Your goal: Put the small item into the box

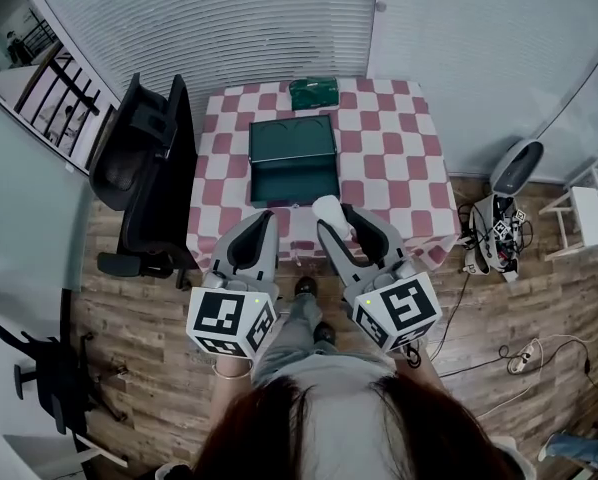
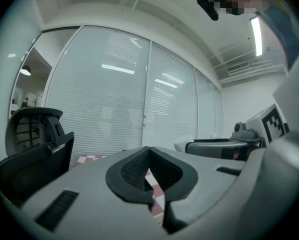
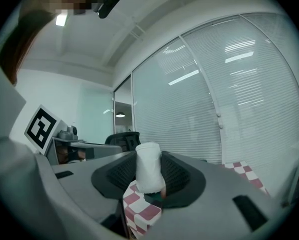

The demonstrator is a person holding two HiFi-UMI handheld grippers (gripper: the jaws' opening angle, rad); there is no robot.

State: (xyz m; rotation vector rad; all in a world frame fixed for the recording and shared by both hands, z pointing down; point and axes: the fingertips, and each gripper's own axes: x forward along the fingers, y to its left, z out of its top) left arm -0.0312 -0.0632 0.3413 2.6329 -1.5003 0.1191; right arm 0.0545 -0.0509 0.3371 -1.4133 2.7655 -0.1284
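A dark green box (image 1: 293,160) lies open on the red-and-white checkered table (image 1: 389,158), its lid raised toward the far side. My right gripper (image 1: 336,219) hovers over the table's near edge, just in front of the box, shut on a small white cylindrical item (image 1: 329,210). In the right gripper view that white item (image 3: 148,168) stands upright between the jaws of the right gripper (image 3: 148,160). My left gripper (image 1: 260,221) hangs beside it on the left, shut with nothing in it. Seen from the left gripper view, the left gripper (image 2: 149,156) has its jaws meeting.
A second green packet (image 1: 313,92) lies at the table's far edge. A black office chair (image 1: 144,168) stands close to the table's left side. On the wooden floor to the right are a white device (image 1: 516,166) and cables (image 1: 494,230). Blinds cover the wall behind.
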